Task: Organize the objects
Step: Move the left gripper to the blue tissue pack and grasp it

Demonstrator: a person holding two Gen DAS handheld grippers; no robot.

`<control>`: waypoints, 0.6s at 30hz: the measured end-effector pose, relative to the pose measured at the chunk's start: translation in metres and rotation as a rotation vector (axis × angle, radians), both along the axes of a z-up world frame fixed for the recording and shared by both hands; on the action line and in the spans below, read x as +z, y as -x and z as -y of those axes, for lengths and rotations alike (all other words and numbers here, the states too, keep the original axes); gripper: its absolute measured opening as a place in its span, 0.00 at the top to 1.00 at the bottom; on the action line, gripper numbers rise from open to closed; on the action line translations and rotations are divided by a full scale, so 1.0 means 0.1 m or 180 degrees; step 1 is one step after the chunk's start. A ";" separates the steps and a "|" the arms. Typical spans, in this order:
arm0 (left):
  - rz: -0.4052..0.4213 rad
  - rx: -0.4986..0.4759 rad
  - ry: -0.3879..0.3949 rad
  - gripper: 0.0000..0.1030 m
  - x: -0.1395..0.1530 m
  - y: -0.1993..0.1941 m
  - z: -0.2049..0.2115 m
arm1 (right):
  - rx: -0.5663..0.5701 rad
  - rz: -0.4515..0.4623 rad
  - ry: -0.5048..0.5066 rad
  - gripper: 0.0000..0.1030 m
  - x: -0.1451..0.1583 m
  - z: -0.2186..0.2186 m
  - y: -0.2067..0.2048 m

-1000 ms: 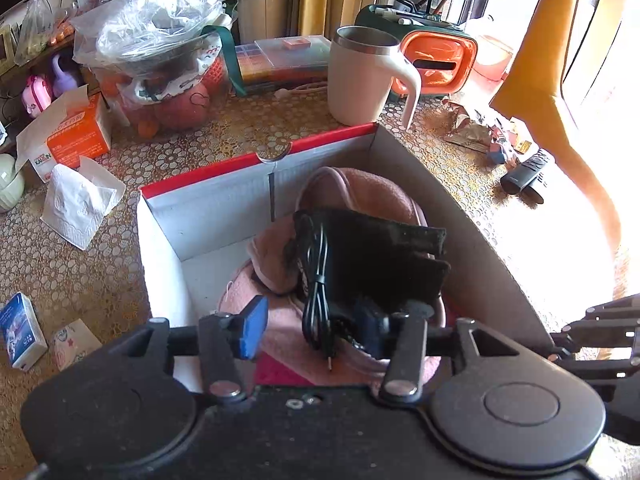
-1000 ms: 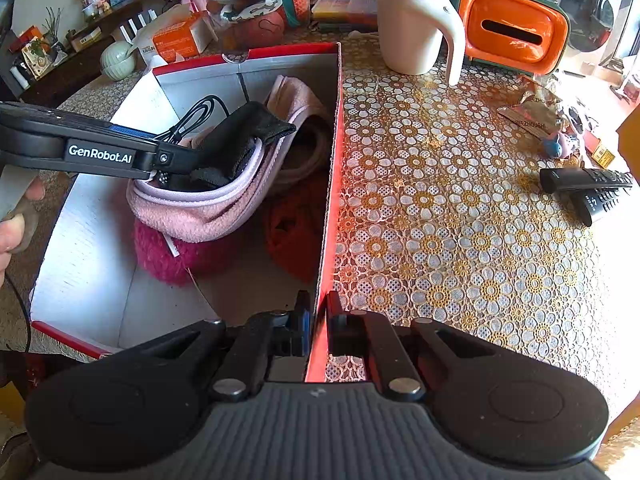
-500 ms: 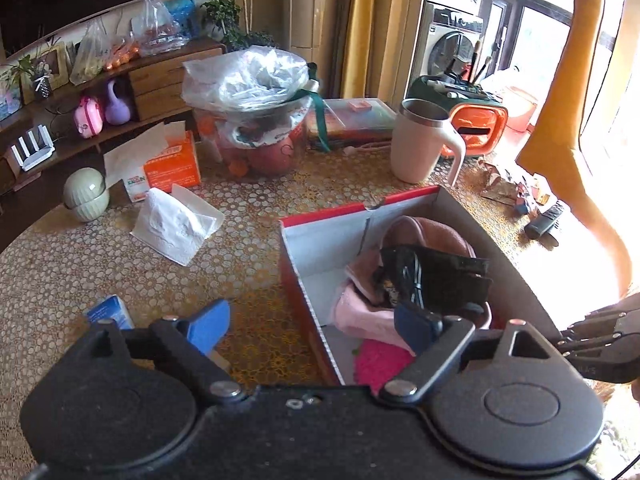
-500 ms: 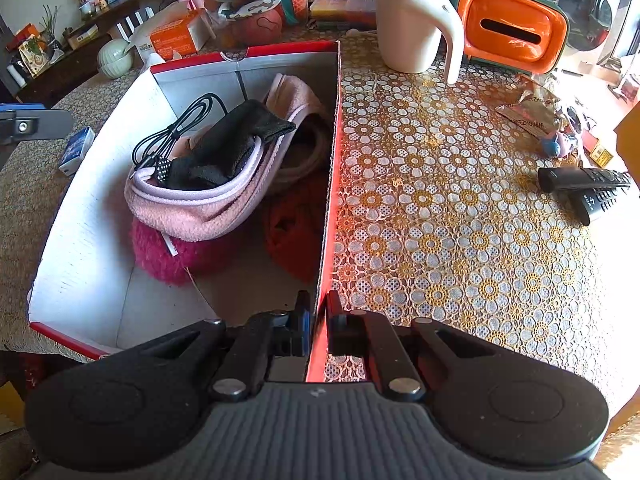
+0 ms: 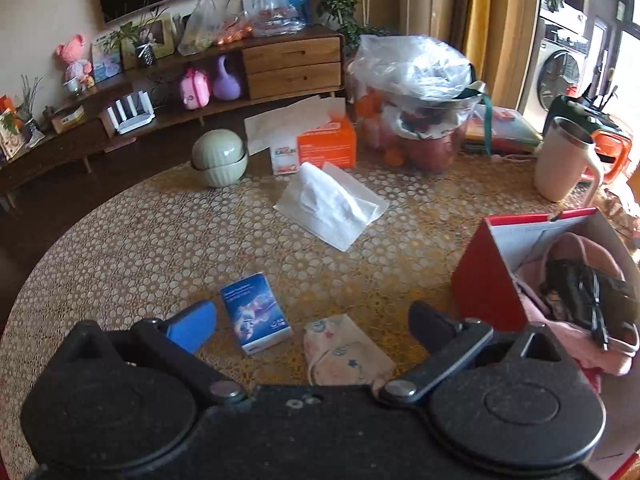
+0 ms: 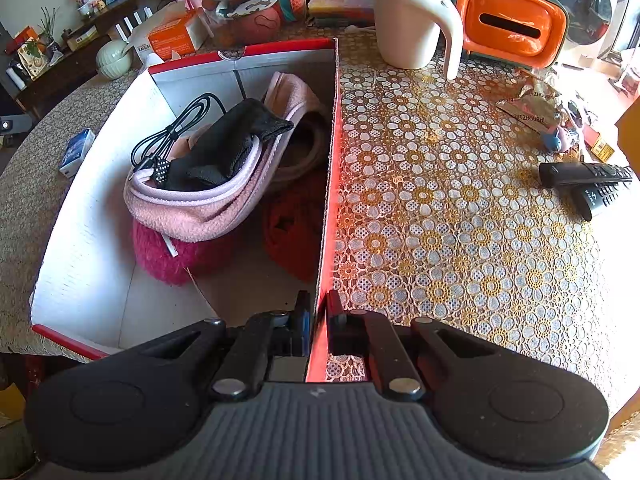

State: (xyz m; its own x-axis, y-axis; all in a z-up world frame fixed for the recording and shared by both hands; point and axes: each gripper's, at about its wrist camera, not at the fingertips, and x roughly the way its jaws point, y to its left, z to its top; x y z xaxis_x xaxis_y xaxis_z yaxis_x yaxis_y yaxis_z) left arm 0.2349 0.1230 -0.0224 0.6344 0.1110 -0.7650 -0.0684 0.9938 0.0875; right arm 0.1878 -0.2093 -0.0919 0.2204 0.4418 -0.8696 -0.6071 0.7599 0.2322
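- Red box (image 6: 326, 216) wall is clamped in my right claw (image 6: 318, 312); its near corner is cut off.
- My left claw (image 5: 312, 320) is opening, empty, above the blue packet (image 5: 256, 312) left of the box.

From my left cam the box (image 5: 492, 280) runs off the frame's rt edge, and the blue pack's (image 5: 255, 312) print's too blurry to read.

One red box (image 6: 326, 184), two remotes (image 6: 584, 172), one mug (image 6: 408, 20), two stacked bowls (image 5: 218, 158), one blue packet (image 5: 254, 312)
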 end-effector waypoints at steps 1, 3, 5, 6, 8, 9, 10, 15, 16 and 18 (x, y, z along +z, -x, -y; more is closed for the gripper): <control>-0.0030 0.0070 0.0022 0.01 -0.06 -0.04 -0.06 | 0.0002 0.0000 0.0004 0.94 0.00 0.00 0.00; -0.0091 0.0217 0.0096 0.01 -0.18 -0.12 -0.21 | 0.0008 -0.0001 0.0016 0.94 0.00 -0.01 0.00; -0.0151 0.0349 0.0144 0.01 -0.28 -0.20 -0.32 | 0.0019 -0.0002 0.0035 0.94 0.00 -0.02 0.00; -0.0176 0.0414 0.0171 0.01 -0.34 -0.23 -0.37 | 0.0019 -0.0007 0.0041 0.94 0.00 -0.02 -0.01; -0.0200 0.0483 0.0236 0.01 -0.42 -0.30 -0.46 | 0.0009 -0.0018 0.0049 0.94 -0.01 -0.03 -0.01; -0.0207 0.0516 0.0247 0.01 -0.46 -0.34 -0.50 | 0.0001 -0.0023 0.0054 0.94 -0.02 -0.03 -0.01; -0.0214 0.0543 0.0250 0.01 -0.49 -0.37 -0.53 | -0.0002 -0.0022 0.0060 0.94 -0.02 -0.04 -0.01; -0.0270 0.0633 0.0360 0.02 -0.66 -0.55 -0.66 | -0.0010 -0.0025 0.0120 0.94 -0.07 -0.07 0.00; -0.0289 0.0644 0.0363 0.03 -0.70 -0.59 -0.67 | -0.0016 -0.0036 0.0130 0.94 -0.08 -0.07 0.00; -0.0329 0.0679 0.0362 0.06 -0.77 -0.65 -0.70 | -0.0033 -0.0040 0.0140 0.94 -0.10 -0.08 0.01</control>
